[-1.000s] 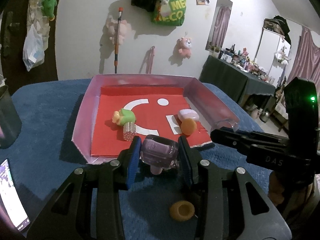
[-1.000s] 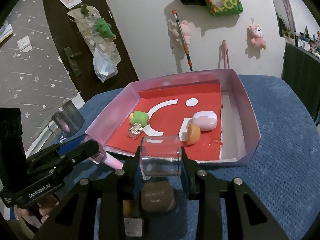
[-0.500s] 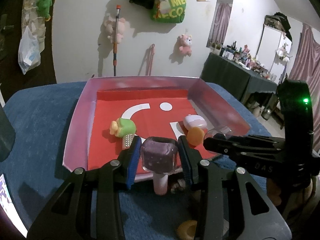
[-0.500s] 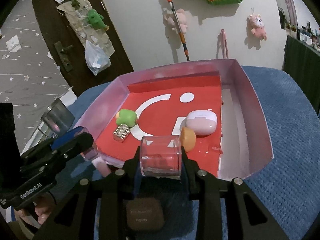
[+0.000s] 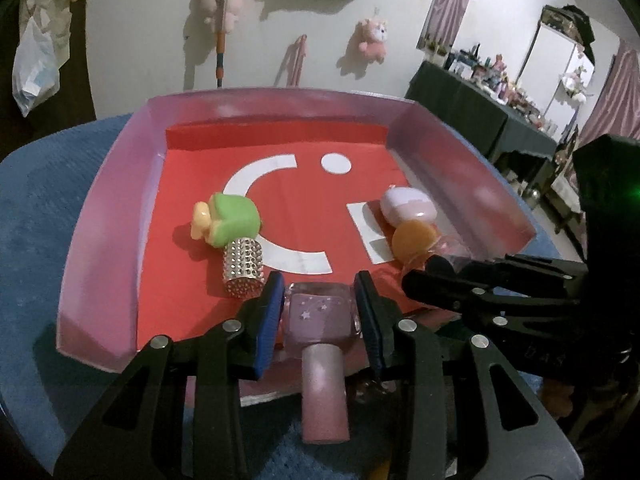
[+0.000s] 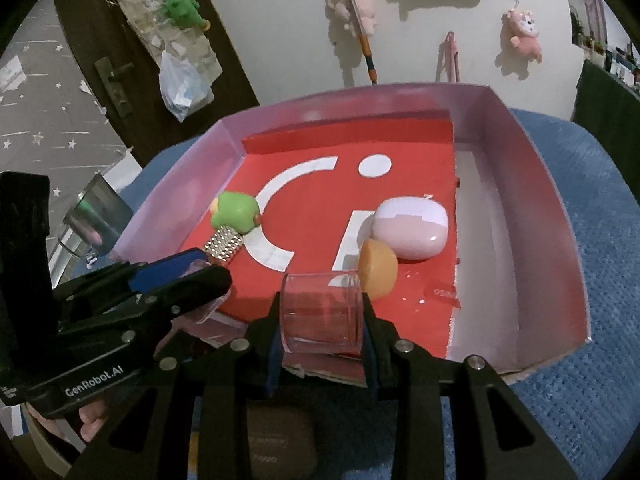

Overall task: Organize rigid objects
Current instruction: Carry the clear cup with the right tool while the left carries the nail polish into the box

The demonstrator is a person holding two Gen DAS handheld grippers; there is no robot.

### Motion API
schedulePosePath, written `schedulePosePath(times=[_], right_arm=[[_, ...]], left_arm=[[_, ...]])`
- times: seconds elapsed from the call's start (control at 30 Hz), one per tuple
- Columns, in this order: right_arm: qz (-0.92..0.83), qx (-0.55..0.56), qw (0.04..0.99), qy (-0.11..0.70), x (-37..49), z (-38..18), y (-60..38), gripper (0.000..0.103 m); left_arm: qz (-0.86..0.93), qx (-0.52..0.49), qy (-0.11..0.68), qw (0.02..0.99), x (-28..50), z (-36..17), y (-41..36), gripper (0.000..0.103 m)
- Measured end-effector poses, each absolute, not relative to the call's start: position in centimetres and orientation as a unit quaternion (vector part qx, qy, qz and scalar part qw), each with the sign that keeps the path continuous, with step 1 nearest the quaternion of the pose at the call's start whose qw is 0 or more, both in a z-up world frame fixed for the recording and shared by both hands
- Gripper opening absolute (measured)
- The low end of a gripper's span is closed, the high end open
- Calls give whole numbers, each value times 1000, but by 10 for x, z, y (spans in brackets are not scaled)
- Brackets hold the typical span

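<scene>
We hold a purple bottle (image 5: 320,316) with a pink cap pinched between the pads of the left gripper (image 5: 320,304), its body just over the near edge of the pink tray (image 5: 100,216) at six o'clock. The right gripper (image 6: 322,312) is clamped on a clear plastic cup (image 6: 320,308) lying on its side, also over the tray's near edge, at about five o'clock from the bottle in the left wrist view. Straight ahead of the bottle, at eleven o'clock, lies a studded silver roller (image 5: 243,266) touching a green toy (image 5: 232,220). Just beside the cup's mouth, at one o'clock, an orange disc (image 6: 377,267) leans against a pale pink case (image 6: 410,232); these two sit close in the cup's way. The tray's floor is a red sheet (image 5: 304,200) with white shapes, and the tray rests on a blue cloth (image 6: 592,280). A metal cup (image 6: 98,220) stands outside the tray at nine o'clock in the right wrist view.
</scene>
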State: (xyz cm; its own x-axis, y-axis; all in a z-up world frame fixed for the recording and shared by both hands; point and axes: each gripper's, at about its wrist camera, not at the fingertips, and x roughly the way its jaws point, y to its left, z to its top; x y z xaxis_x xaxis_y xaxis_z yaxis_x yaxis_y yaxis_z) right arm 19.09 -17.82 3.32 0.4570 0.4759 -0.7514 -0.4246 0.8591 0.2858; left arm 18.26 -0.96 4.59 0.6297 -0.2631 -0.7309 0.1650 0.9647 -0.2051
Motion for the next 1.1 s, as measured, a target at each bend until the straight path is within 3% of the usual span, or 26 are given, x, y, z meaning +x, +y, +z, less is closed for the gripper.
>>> schedulePosePath(times=[0.33,1.1], right_arm=[[245,27,856,455,208,24,-180,35],[201,14,877,437,224,19,-184,35]], left_arm=[[-100,-61,446,887,211,31,-3,34],[-61,-48,431,899,230,30,1,34]])
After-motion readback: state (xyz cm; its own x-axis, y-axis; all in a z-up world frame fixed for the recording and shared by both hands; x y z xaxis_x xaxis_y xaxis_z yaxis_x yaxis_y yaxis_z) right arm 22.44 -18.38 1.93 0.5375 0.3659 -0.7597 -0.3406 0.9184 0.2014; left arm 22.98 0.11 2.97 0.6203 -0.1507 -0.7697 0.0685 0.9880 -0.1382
